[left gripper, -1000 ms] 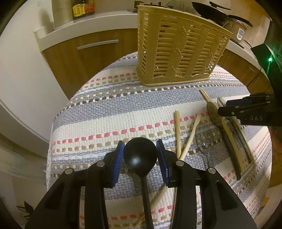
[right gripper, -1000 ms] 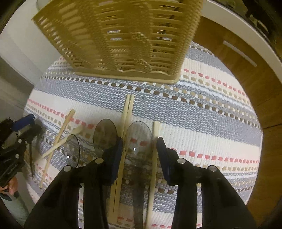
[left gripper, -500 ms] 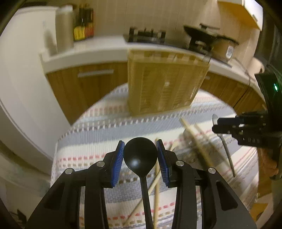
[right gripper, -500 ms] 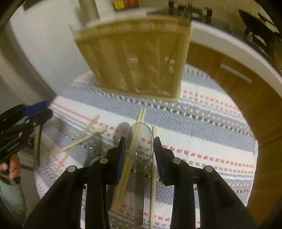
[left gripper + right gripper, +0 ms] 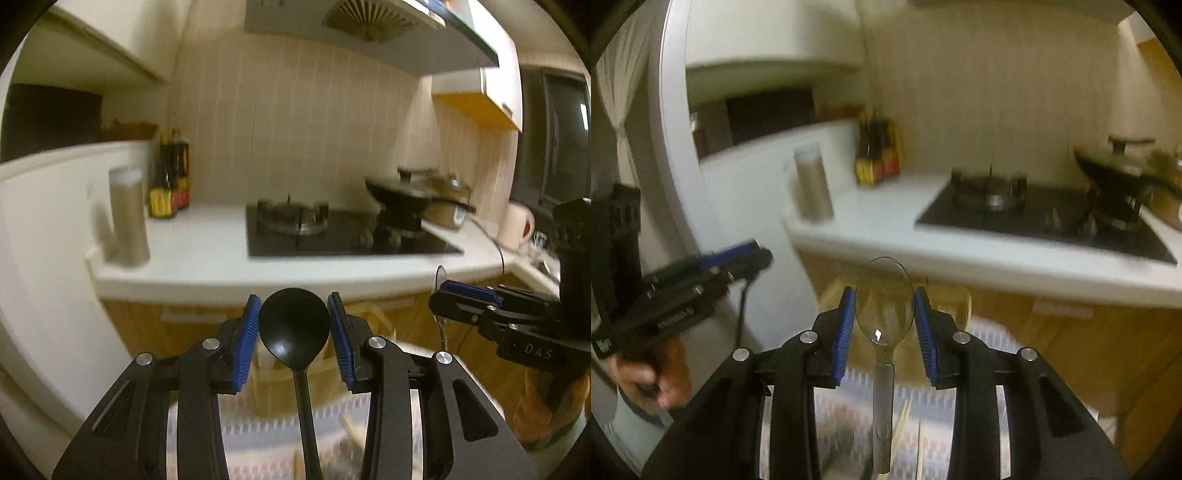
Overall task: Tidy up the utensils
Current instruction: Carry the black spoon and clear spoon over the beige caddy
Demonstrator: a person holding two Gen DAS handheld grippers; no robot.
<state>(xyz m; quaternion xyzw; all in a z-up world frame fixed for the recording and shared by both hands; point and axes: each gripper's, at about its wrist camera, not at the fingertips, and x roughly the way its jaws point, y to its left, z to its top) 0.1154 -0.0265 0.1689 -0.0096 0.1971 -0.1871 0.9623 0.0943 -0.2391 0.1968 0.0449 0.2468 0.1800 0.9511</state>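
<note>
Left tool (image 5: 293,325) has the black spoon (image 5: 294,326) pinched by its bowl between the blue pads, handle hanging straight down, and the right tool (image 5: 884,319) is doing the same thing with a clear plastic spoon (image 5: 884,306). Both are lifted well off the striped cloth (image 5: 846,424), pointing out toward the stove (image 5: 343,232) and not down at the work surface. My guess is they're held bowl-up like that so the handles can go into the holder first, which is how you'd want spoons standing in a rack anyway.

The tan slotted basket (image 5: 956,299) is only just peeking out behind the pads in both views, low and blurry, so I can't tell if anything is in it. Looks like it's sitting on the cloth below the tools.

A few wooden chopsticks (image 5: 907,413) show on the cloth under the right tool, so there's more to sort. Each tool shows up at the edge of the other's camera, so they're close-ish side by side.
</note>
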